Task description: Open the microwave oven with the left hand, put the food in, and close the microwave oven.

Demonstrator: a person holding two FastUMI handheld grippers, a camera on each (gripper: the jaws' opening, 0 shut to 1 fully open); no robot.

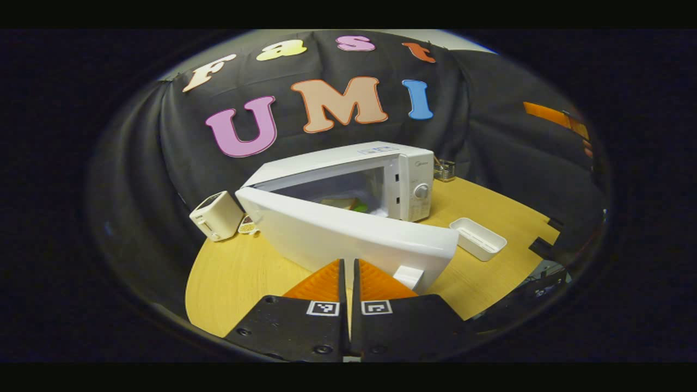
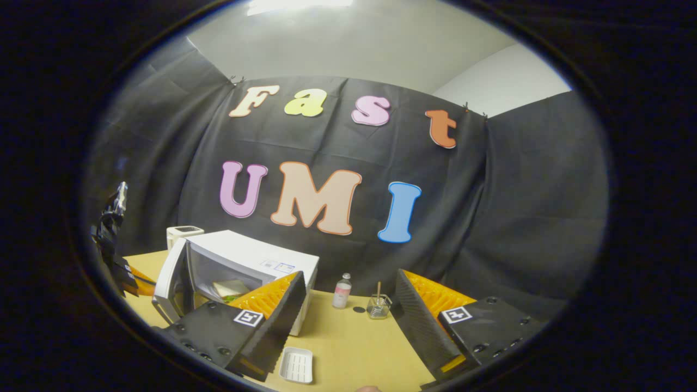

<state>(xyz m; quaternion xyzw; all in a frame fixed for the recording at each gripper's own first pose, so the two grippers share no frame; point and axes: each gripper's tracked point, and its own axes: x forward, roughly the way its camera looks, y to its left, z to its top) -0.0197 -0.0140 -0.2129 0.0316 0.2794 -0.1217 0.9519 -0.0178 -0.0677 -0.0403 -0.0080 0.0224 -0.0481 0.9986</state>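
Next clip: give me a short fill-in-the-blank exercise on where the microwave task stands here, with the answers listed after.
1. The microwave door stands partly ____.
2. The food already lies ____ the microwave.
3. The left gripper, fingers together, is at the outer face of the ____.
4. The right gripper has its fingers spread ____ and holds nothing.

Missing words: open; inside; door; apart

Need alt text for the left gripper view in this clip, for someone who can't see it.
The left gripper, fingers shut together, sits against the outside of a white microwave's half-open door; food lies inside. The microwave stands on a wooden table between a white toaster and a white tray.
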